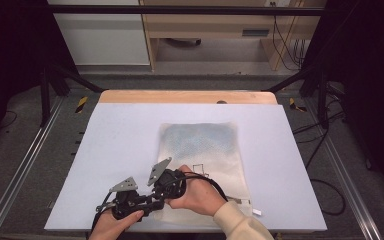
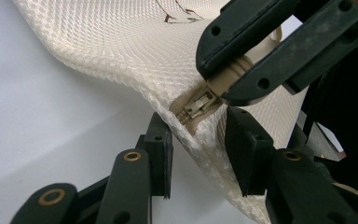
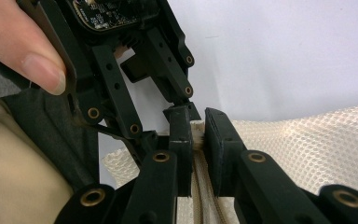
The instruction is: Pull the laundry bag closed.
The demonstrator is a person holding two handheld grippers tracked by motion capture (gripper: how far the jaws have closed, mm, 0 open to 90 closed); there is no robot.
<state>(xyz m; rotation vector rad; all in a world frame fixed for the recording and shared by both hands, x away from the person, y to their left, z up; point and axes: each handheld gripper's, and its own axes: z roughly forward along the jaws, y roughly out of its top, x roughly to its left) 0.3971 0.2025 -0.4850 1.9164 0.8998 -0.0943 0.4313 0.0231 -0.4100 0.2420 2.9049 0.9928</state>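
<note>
A cream mesh bag [image 1: 200,145] lies flat on the white table top [image 1: 120,140], with its near left corner lifted. My right gripper [image 3: 198,126] is shut on the beige zipper pull [image 2: 230,74] at that corner. The zipper slider [image 2: 198,105] sticks out just past its jaws. In the left gripper view, my left gripper [image 2: 198,140] straddles the bag's raised edge [image 2: 200,144] right below the slider. Its pads [image 2: 161,149] stand close on either side without clearly pressing. From above, both grippers meet at the bag's near left corner [image 1: 162,197], each held by a hand.
The zipper track [image 3: 205,200] runs back under my right jaws. A small white tag [image 1: 256,212] lies near the table's front right edge. A wooden strip [image 1: 185,96] borders the far edge. Wide bare table top lies to the left and right of the bag.
</note>
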